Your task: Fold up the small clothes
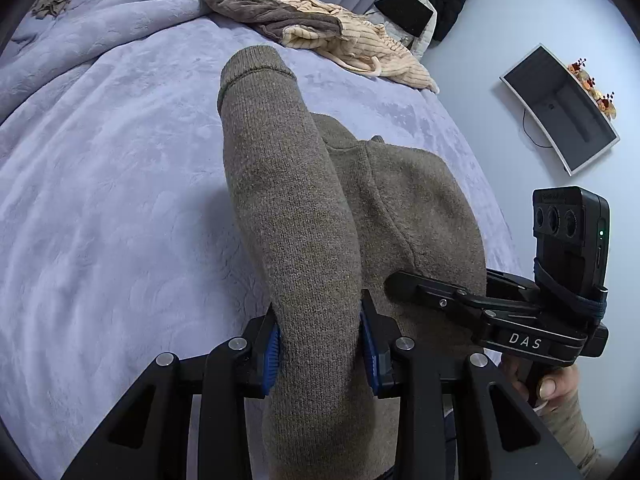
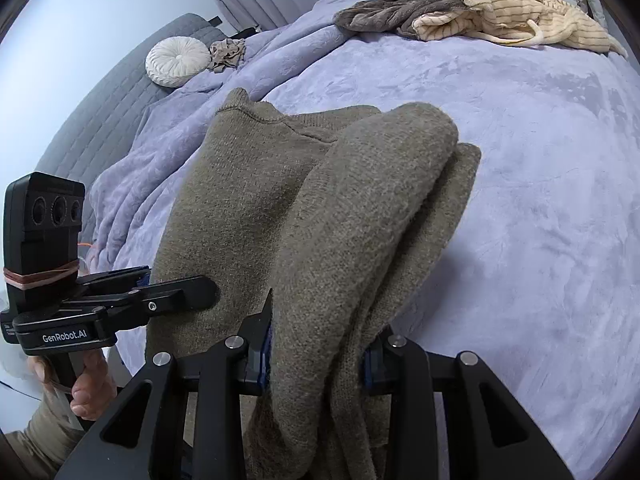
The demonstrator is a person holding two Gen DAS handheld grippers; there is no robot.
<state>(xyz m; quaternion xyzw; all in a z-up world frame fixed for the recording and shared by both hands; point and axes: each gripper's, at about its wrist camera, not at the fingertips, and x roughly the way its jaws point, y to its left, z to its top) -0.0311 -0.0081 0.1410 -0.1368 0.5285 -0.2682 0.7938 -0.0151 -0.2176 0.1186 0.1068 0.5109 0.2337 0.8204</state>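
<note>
My left tongs (image 1: 320,344) are right under the camera, and their blue pads (image 1: 273,350) squeeze a thick roll of the brown sweater (image 1: 288,200). My right tongs (image 2: 318,354) do the same on the other side, pinching a bunched part of the sweater (image 2: 340,220). Both tongs are shut on the knit, with just the cloth between the pads. I hold it with two tongs so it hangs straight and does not flop to one side.

Now from big to small. The bed (image 1: 100,180) is the biggest thing, covered by a soft purple blanket. It is wide and flat, so I think it is a good place to fold. The sweater is next. Its near end is up in my tongs and the rest slopes away toward the blanket. I cannot tell if the far end touches the bed. A sleeve with a ribbed cuff (image 1: 256,68) sticks out in front of the left tongs.

Far off near the back of the bed lies a pile of clothes (image 2: 460,20), grey and striped cream. I think they wait for their turn. A round white pillow (image 2: 176,62) sits by the head of the bed, with a small crumpled cloth (image 2: 228,54) just beside it.

I think my next job is to lay the sweater down flat. If one side slips out, it will land crooked.
</note>
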